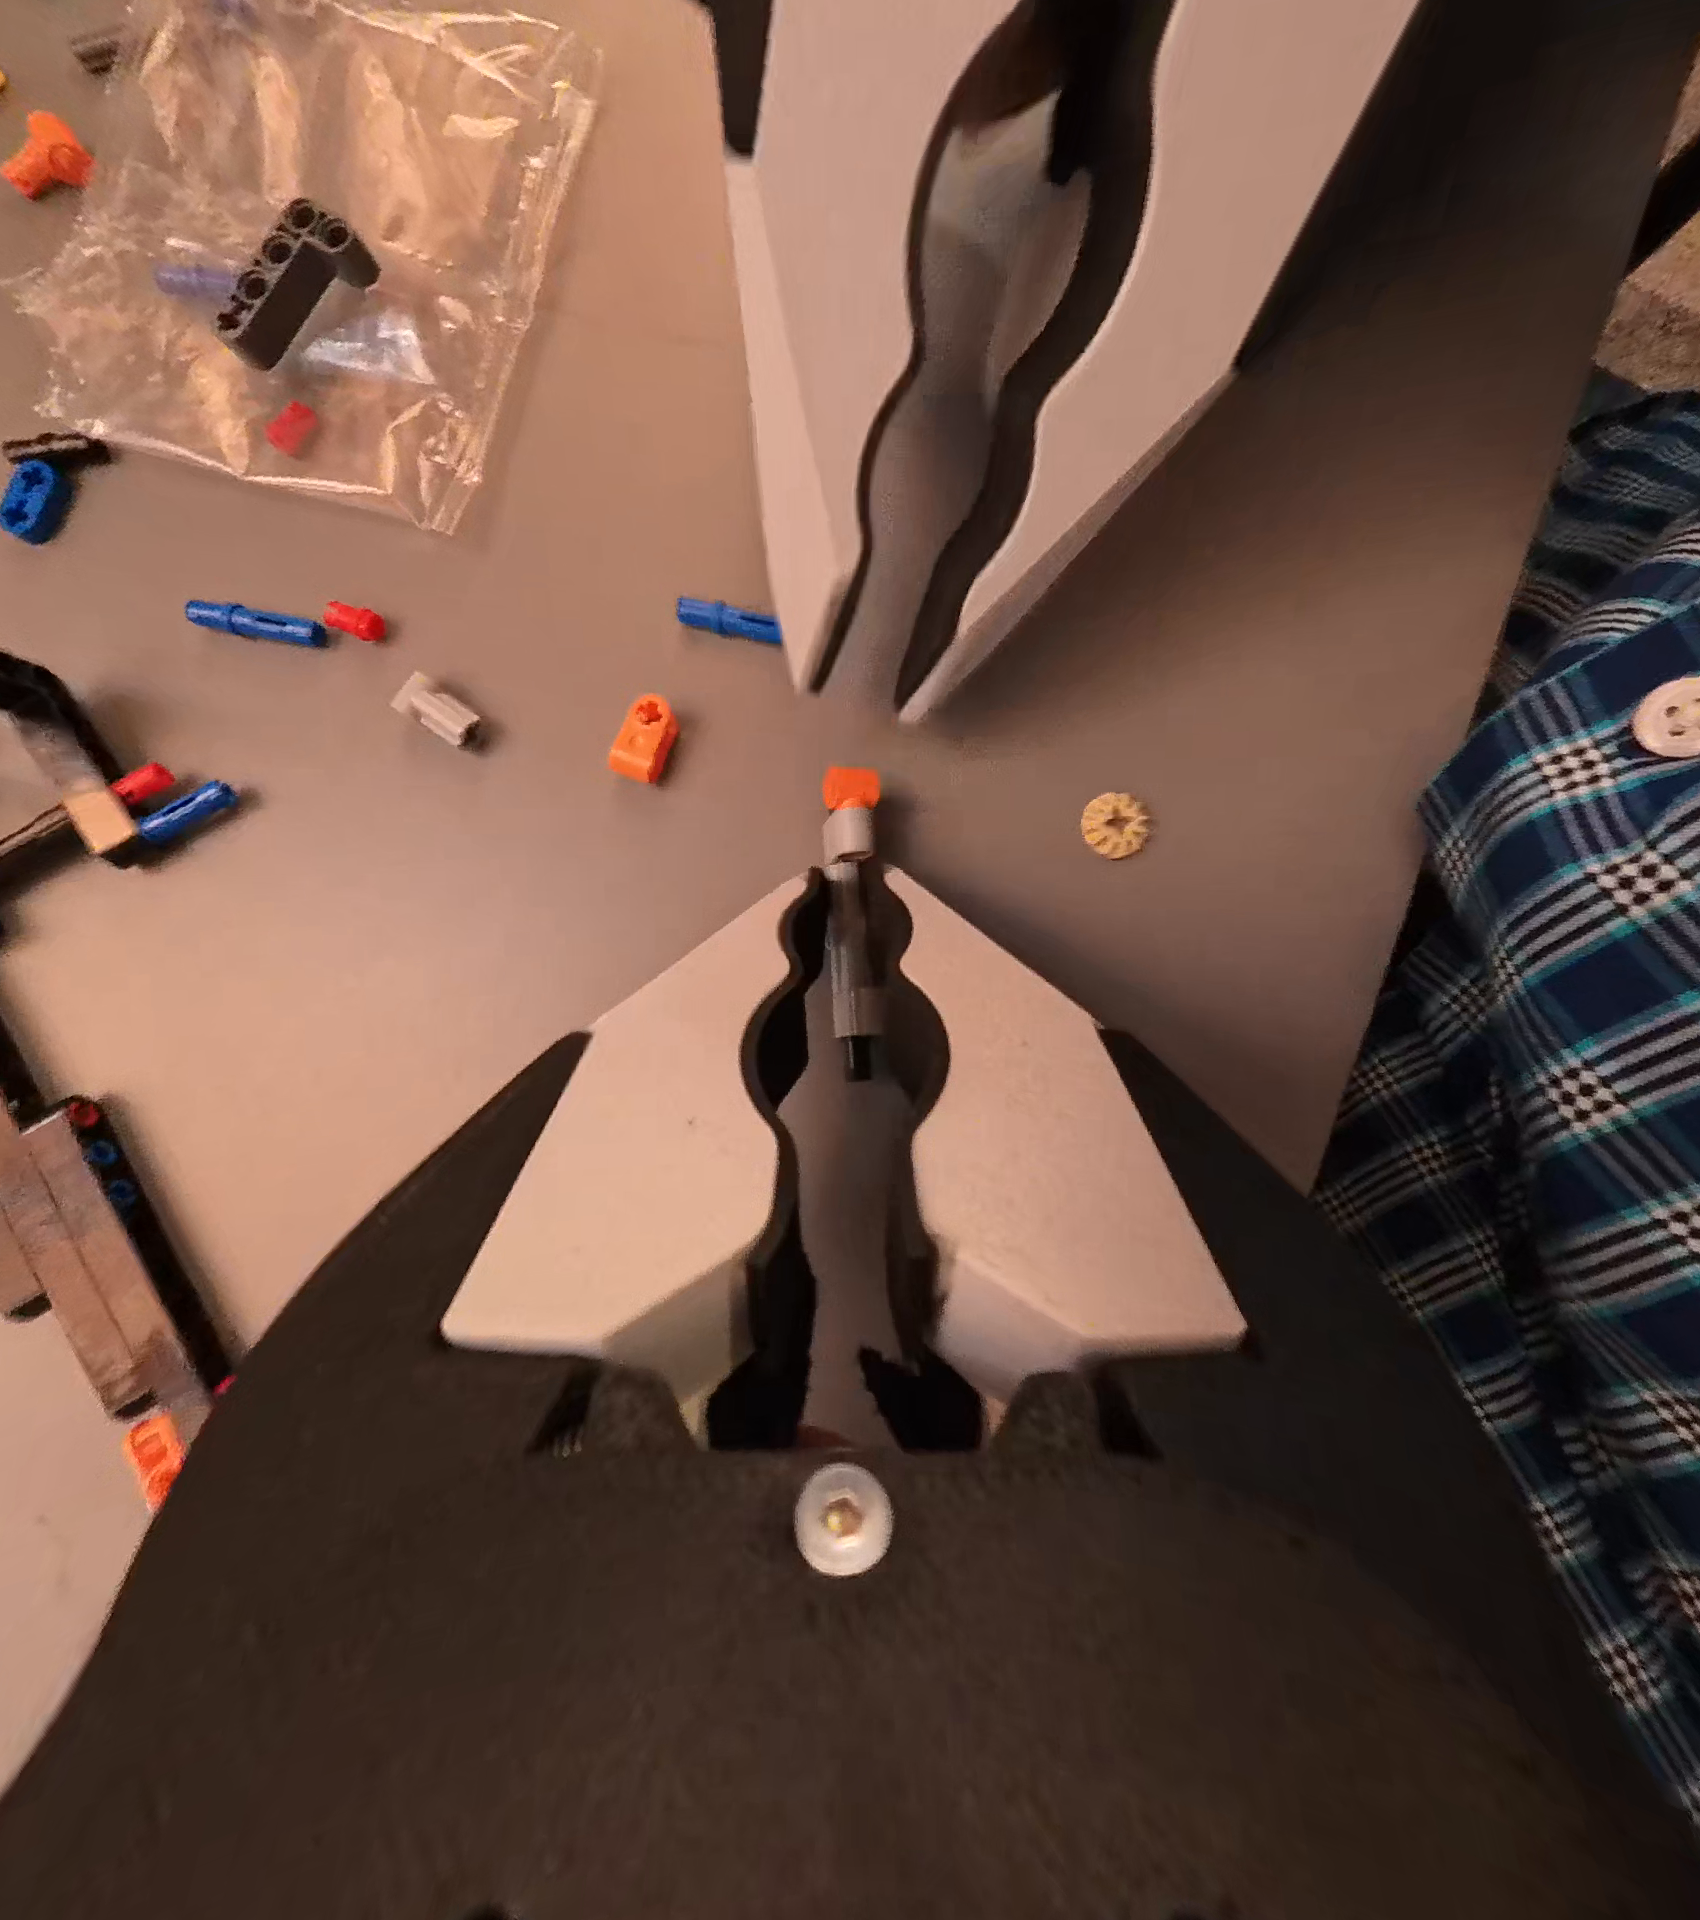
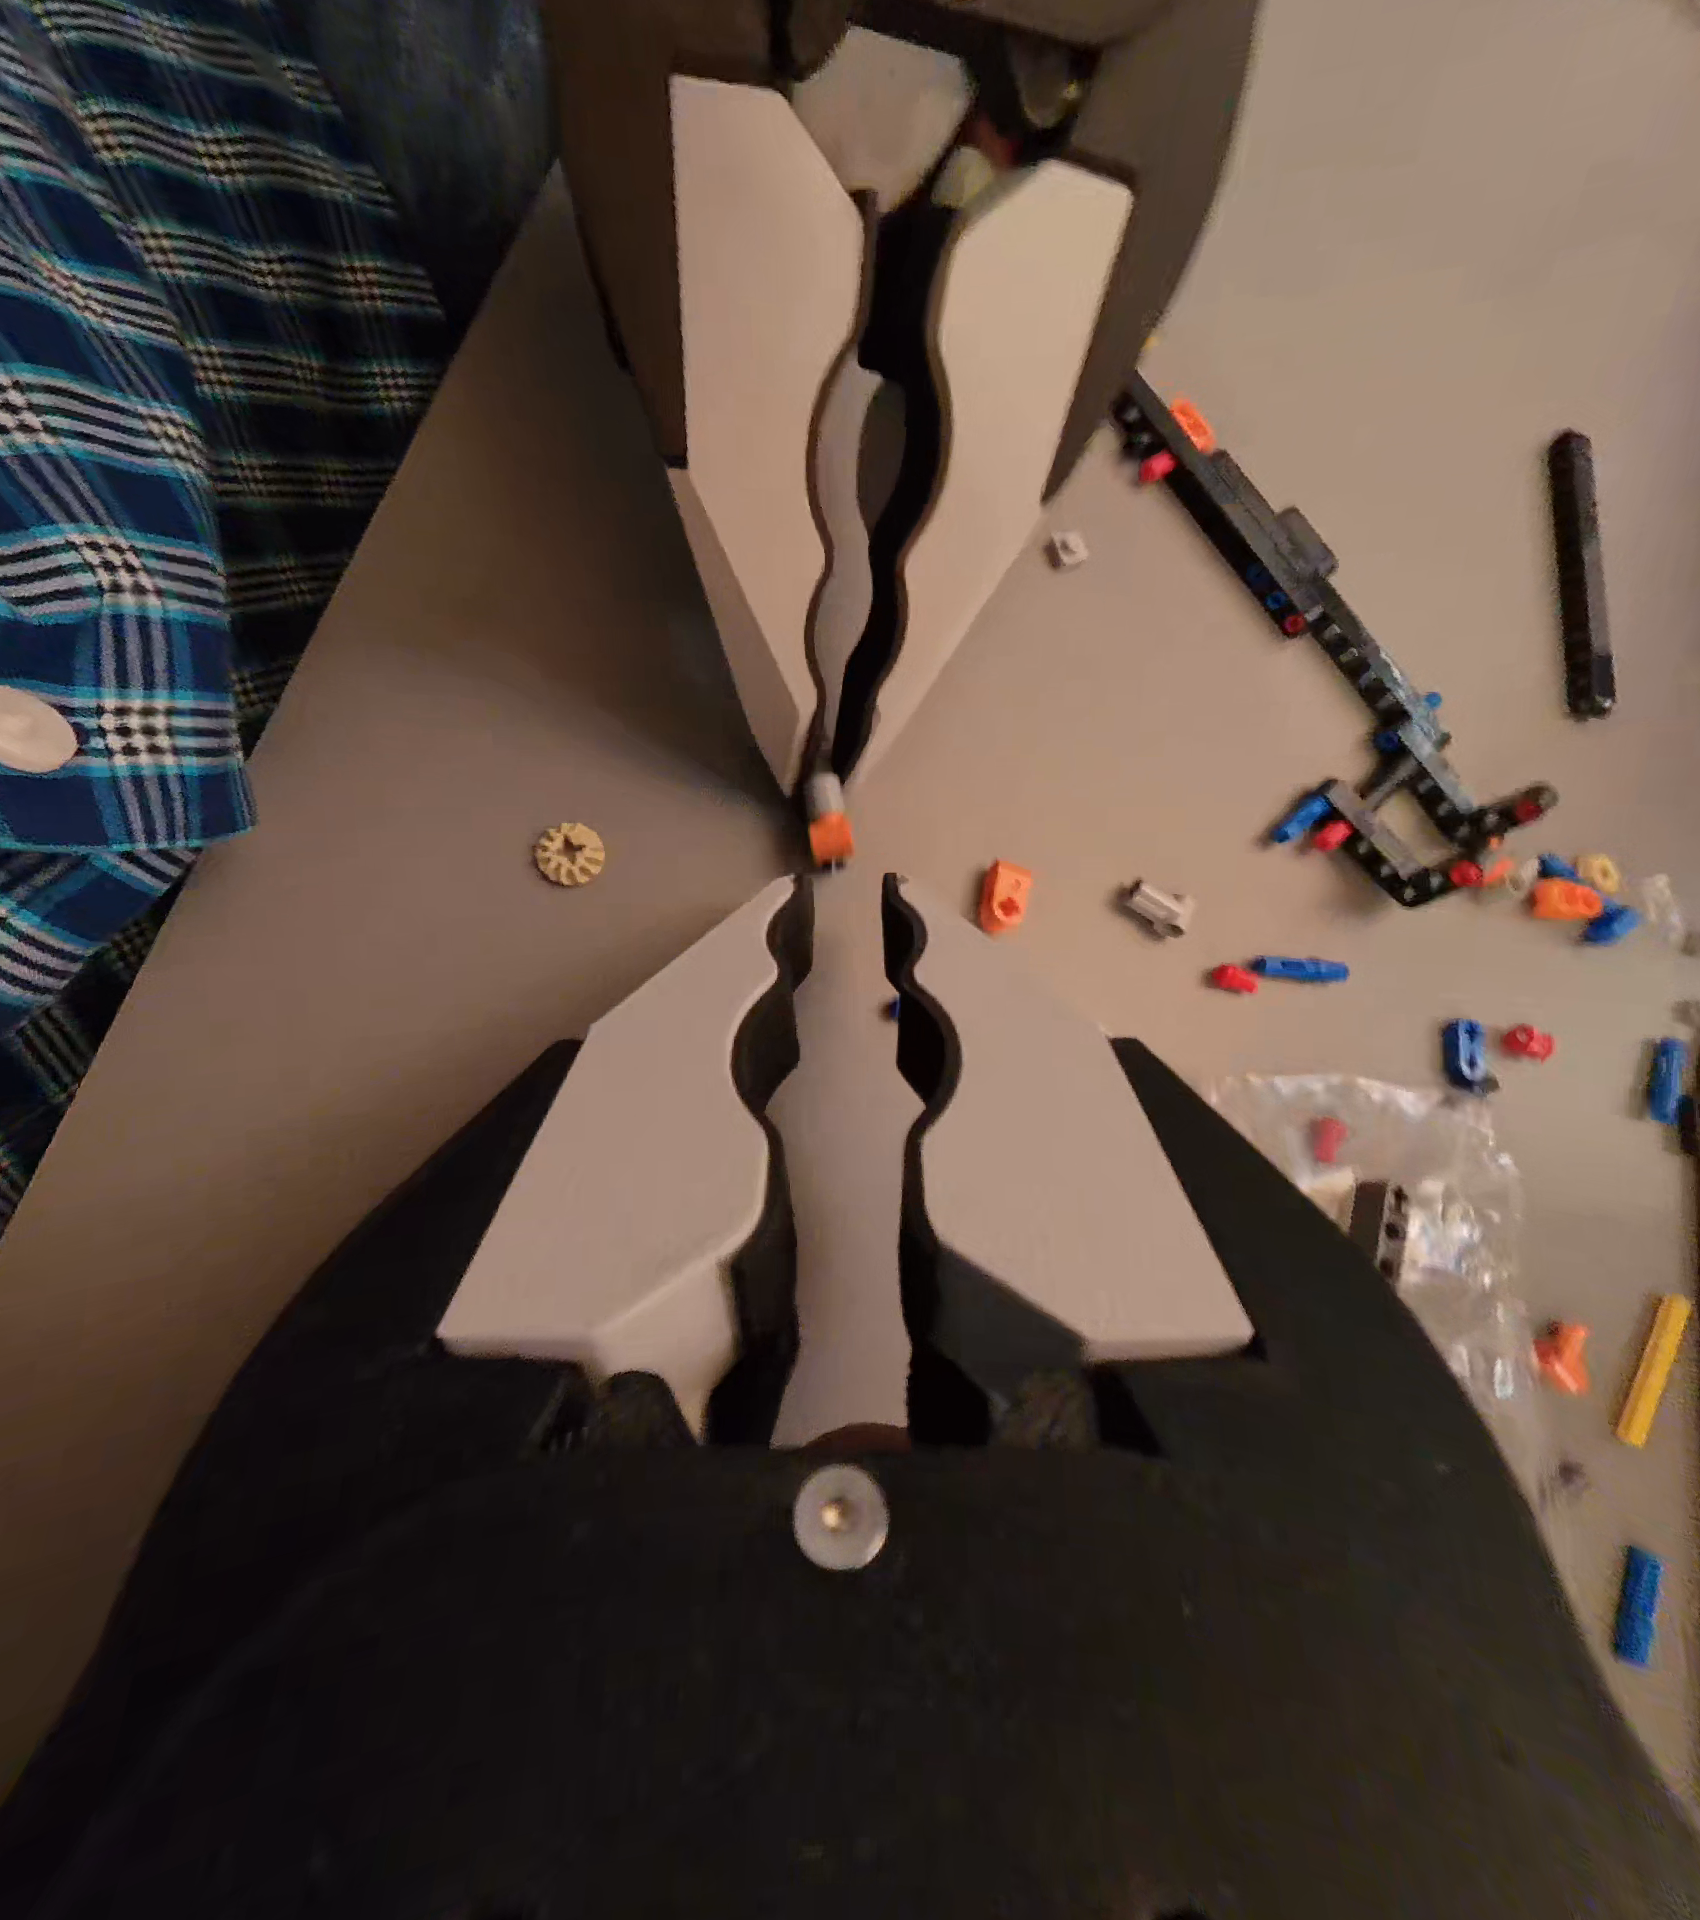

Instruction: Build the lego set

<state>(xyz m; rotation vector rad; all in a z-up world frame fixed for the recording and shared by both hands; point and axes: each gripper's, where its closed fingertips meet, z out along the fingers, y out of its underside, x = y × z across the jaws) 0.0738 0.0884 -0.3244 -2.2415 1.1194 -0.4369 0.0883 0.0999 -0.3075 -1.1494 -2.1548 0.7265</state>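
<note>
My left gripper (image 1: 848,878) is shut on a thin axle (image 1: 854,997) that carries a grey bush (image 1: 848,831) and an orange piece (image 1: 848,787) at its far end. It holds them just above the grey table (image 1: 513,935). My right gripper (image 2: 846,883) faces it tip to tip, open and empty, a short way from the orange piece (image 2: 830,834). The right gripper also shows in the left wrist view (image 1: 861,698), and the left gripper in the right wrist view (image 2: 825,774). A tan round gear (image 1: 1114,828) lies flat on the table beside the tips, also in the right wrist view (image 2: 568,854).
An orange connector (image 1: 643,738), a grey piece (image 1: 435,710) and blue pins (image 1: 254,621) lie loose nearby. A clear bag (image 1: 389,135) holds a black angled beam (image 1: 295,281). A part-built black frame (image 2: 1345,644) lies farther off. A person's plaid shirt (image 1: 1604,935) is at the table edge. My two grippers' fingertips are within a few centimetres of each other. Left tips and right tips are each some 5 centimetres from the tan round gear (image 1: 1114,828). Seen from the right wrist view (image 2: 574,845) as well.
</note>
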